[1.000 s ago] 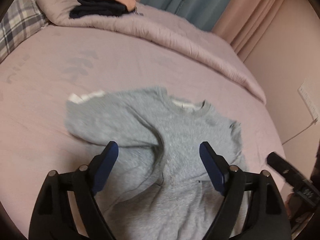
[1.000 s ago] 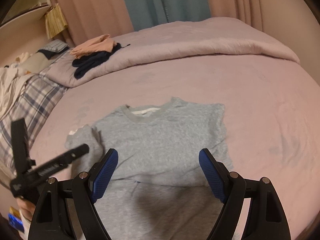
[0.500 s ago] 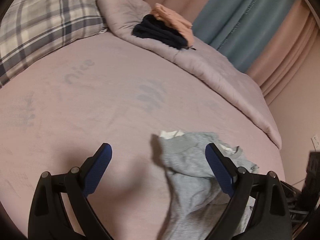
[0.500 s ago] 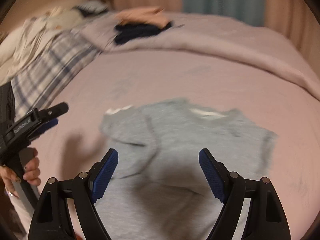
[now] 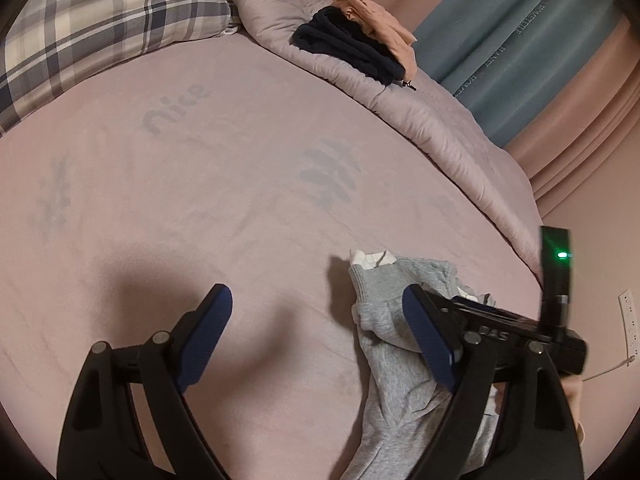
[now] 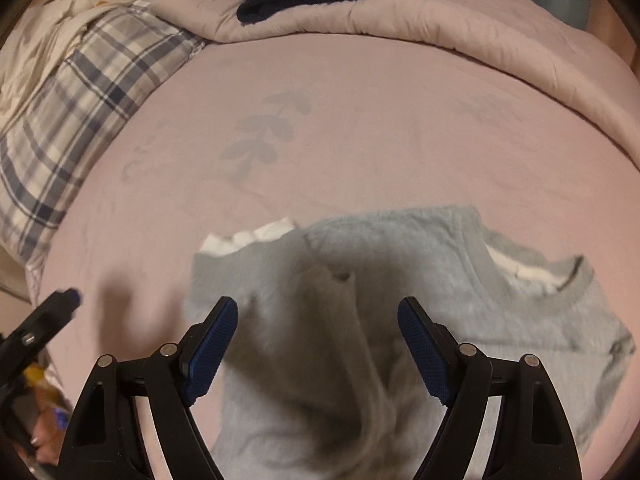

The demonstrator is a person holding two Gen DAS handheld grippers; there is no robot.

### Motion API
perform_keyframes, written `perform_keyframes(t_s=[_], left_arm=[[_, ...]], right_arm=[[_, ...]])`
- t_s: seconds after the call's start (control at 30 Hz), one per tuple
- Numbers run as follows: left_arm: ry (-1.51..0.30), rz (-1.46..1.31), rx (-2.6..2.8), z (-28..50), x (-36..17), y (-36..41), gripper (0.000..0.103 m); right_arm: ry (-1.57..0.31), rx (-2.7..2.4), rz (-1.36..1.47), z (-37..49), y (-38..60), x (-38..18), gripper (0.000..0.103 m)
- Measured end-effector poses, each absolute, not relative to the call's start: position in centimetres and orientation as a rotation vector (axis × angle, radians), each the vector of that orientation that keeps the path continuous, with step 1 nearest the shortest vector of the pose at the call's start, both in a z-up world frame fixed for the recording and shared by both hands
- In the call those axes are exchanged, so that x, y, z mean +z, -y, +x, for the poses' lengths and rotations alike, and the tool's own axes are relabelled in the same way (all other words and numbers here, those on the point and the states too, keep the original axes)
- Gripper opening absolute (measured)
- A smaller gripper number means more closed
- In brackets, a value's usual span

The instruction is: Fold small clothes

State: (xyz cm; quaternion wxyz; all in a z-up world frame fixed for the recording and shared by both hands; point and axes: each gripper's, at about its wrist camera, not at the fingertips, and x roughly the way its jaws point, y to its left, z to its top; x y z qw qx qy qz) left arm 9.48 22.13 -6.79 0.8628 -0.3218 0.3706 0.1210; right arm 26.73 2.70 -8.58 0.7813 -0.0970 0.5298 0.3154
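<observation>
A small grey sweatshirt (image 6: 400, 304) with a white inner hem lies spread on the pink bed sheet (image 6: 360, 128). My right gripper (image 6: 318, 344) is open and empty, hovering over the shirt's left part. In the left wrist view the shirt (image 5: 396, 344) sits at the lower right, bunched. My left gripper (image 5: 316, 332) is open and empty over bare sheet, just left of the shirt. The right gripper's body (image 5: 520, 332) shows at the right edge there. The left gripper's tip (image 6: 60, 304) shows at the lower left of the right wrist view.
A plaid pillow (image 5: 92, 24) lies at the far left. A rolled pink duvet (image 5: 420, 120) runs along the far side, with a dark garment (image 5: 348, 50) and a peach garment (image 5: 376, 20) stacked on it. Curtains (image 5: 520, 44) hang behind.
Both grippers swung left and moved lower toward the bed. The left gripper went from over the shirt to the bare sheet beside it. Both stayed open.
</observation>
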Motion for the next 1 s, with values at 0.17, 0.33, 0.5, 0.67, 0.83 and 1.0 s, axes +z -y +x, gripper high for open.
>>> perform_keyframes(t_s=[0.17,0.33,0.5,0.67,0.83,1.0], left_arm=[[-0.781,-0.69,0.243,9.9,-6.9,-22.3,0.086],[-0.781,-0.685,0.241,10.3,-6.9,-22.0,0.086],[-0.792,-0.664,0.24,10.6,-7.0,-21.3,0.086],[-0.794,-0.649,0.228,10.7,-6.9,-20.9,0.086],[-0.807,-0.629,0.224,11.0,-7.0,-20.3,0.086],[-0.822,-0.613,0.216,11.4,-7.3,-19.8,0.086]], right_arm=[[-1.231,0.711,-0.162,27.4,-3.0,-10.8,0.06],[-1.16,0.749,-0.152,26.4,-2.5,-9.5,0.013],[-1.085,0.744,-0.152,25.3,-1.9,-7.4,0.01],[-0.983,0.672,-0.18,24.7,-0.6,-5.2,0.01],[-0.96,0.627,-0.195,25.0,0.1,-4.8,0.01],[-0.969,0.565,-0.225,24.8,1.0,-5.1,0.01]])
